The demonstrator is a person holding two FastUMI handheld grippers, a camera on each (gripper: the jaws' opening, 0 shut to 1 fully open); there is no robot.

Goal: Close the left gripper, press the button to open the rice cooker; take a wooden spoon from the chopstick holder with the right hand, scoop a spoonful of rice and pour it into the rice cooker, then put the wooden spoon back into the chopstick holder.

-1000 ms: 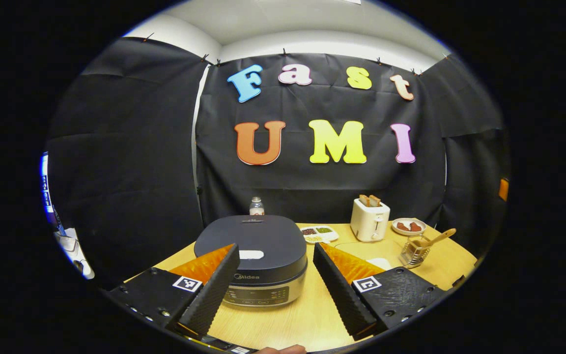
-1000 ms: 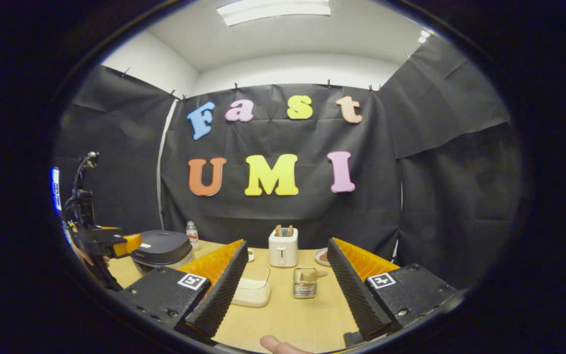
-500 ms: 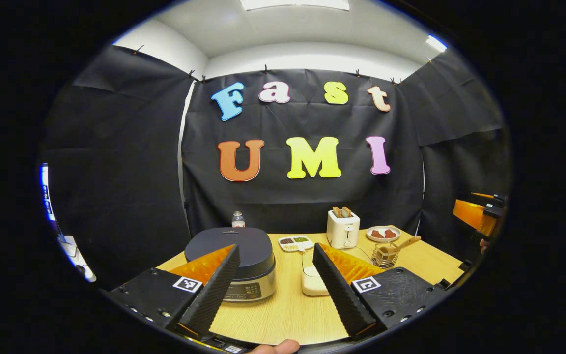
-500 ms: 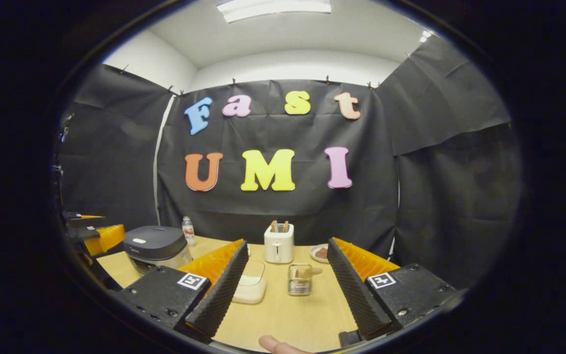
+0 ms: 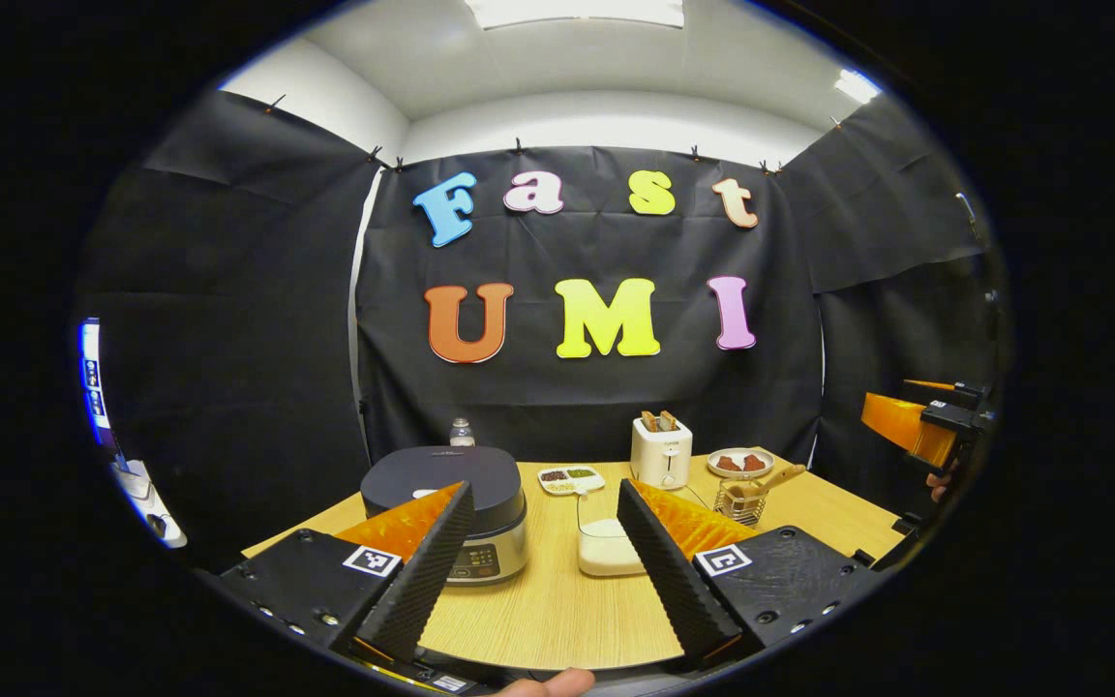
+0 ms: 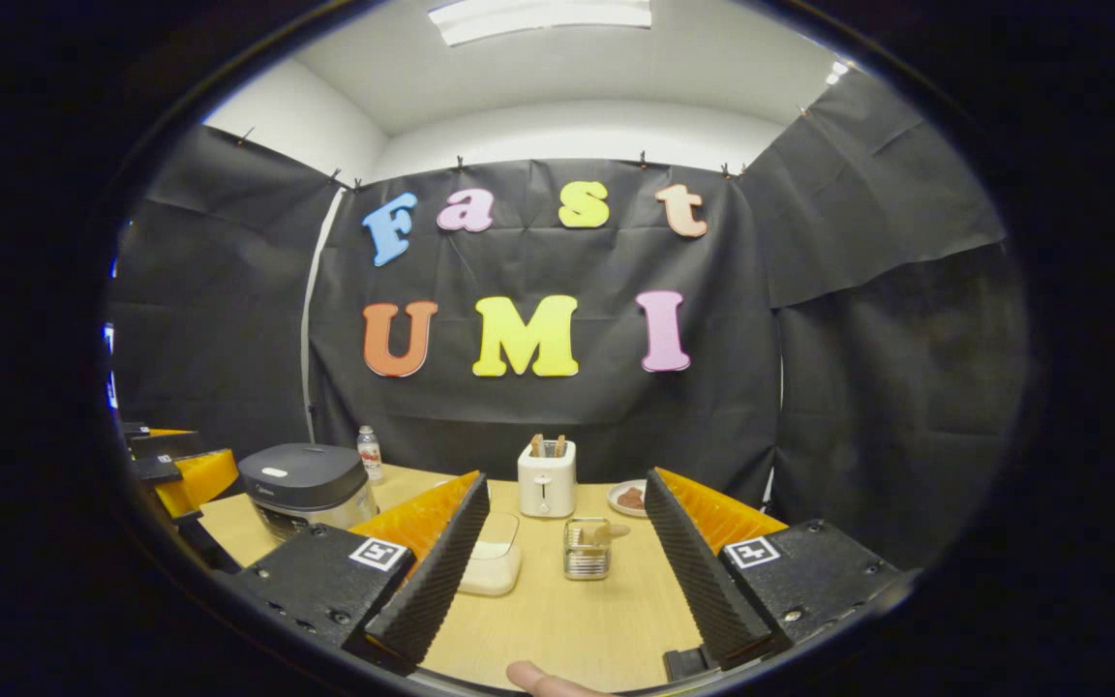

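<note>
**Both tools wide, nothing taken up, lid down**

We hold the left tool with its fingers spread wide and nothing between them, over the near edge of the table; the right tool is likewise spread and empty, over the near edge in the right gripper view; the task's first step, shutting the left tool, we judge not yet done.

Just beyond the left tool's fingers stands the rice cooker, toward the table's left edge, its lid down; we judge it heavy and rigid, so a press on its button, the pale patch on the lid, should not shift it; the smooth lid may let a closed tip slide, so we would press straight down.

Mid-table sits the clear rice container, light and likely to skid under a scoop; beside it, toward the right edge, the wire chopstick holder carries the wooden spoon; we judge the spoon light and stiff, best taken on its slanting handle; the holder may tip if we pull sideways.

Toward the far edge stand a toaster, a plate and a bottle; open room lies along the near edge.
</note>
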